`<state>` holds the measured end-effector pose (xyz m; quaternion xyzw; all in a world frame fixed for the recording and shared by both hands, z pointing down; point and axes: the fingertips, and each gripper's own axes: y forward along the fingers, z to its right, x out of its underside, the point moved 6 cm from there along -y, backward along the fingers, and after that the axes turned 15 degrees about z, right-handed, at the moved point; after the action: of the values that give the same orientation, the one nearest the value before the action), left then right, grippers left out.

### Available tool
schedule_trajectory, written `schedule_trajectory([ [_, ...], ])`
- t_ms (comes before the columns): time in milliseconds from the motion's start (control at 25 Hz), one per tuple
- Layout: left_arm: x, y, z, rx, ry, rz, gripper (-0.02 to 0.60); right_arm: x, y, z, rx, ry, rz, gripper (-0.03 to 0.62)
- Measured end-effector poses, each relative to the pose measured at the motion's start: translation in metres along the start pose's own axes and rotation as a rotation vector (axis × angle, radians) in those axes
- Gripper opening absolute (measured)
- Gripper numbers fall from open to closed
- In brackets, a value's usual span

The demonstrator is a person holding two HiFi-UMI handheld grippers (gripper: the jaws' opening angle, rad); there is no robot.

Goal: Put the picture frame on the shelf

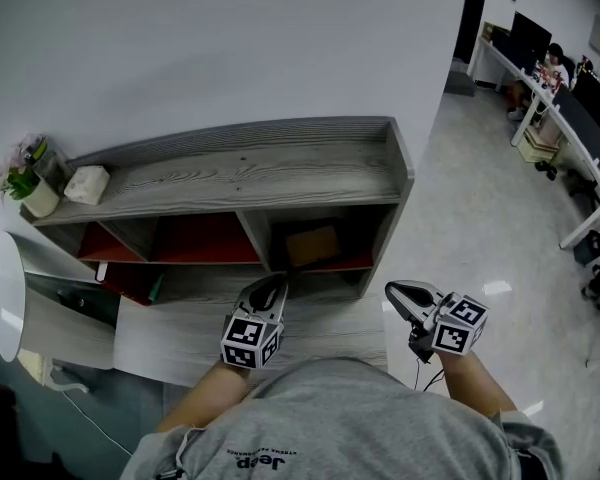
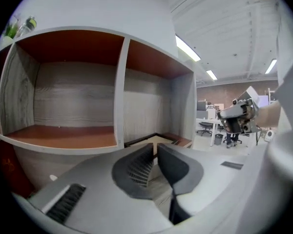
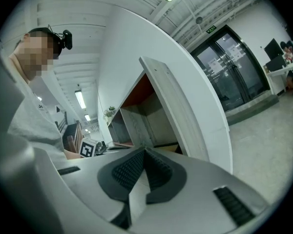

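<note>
Far left of both tools, a small green plant in a white pot (image 1: 33,190) and a white boxy tissue pack (image 1: 86,183) sit on top of the low grey wood-grain shelf with red-lined compartments (image 1: 250,168). These are well up and left of the left gripper (image 1: 278,280).

The left gripper points into the lower right compartment. In the left gripper view its dark ribbed jaws are pinched almost together, with only a thin slit left, and its tips (image 2: 155,147) are on the near corner of the flat tan picture frame with a dark border (image 2: 162,140). The frame (image 1: 313,244) lies flat on that compartment's floor, straight ahead of the left gripper's tips, with the corner sticking out toward them. An empty red-floored bay of the shelf (image 2: 119,82) is up and left of those jaws.

The right gripper (image 1: 392,289) is to the right, off the shelf's end and not touching anything. It is well apart from the frame. In the right gripper view its jaws (image 3: 144,151) are closed tip to tip with nothing between them, and the shelf's end panel (image 3: 171,101) is ahead of them.
</note>
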<state>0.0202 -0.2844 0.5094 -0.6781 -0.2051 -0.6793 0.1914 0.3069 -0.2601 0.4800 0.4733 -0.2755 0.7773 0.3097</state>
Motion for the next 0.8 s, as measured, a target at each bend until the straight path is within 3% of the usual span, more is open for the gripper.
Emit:
schedule_trajectory([
  [80,-0.001,-0.005,0.000,0.013,-0.015,0.018,0.035,0.001,0.005,0.000,0.006,-0.021,-0.008,0.017],
  [480,-0.012,-0.031,-0.002,0.073,-0.081,0.124,0.029,0.012,0.025,-0.013,0.022,-0.082,-0.038,0.017],
  [800,-0.025,-0.080,-0.046,0.104,-0.098,0.192,0.029,0.033,0.064,-0.060,-0.007,-0.104,-0.039,0.017],
])
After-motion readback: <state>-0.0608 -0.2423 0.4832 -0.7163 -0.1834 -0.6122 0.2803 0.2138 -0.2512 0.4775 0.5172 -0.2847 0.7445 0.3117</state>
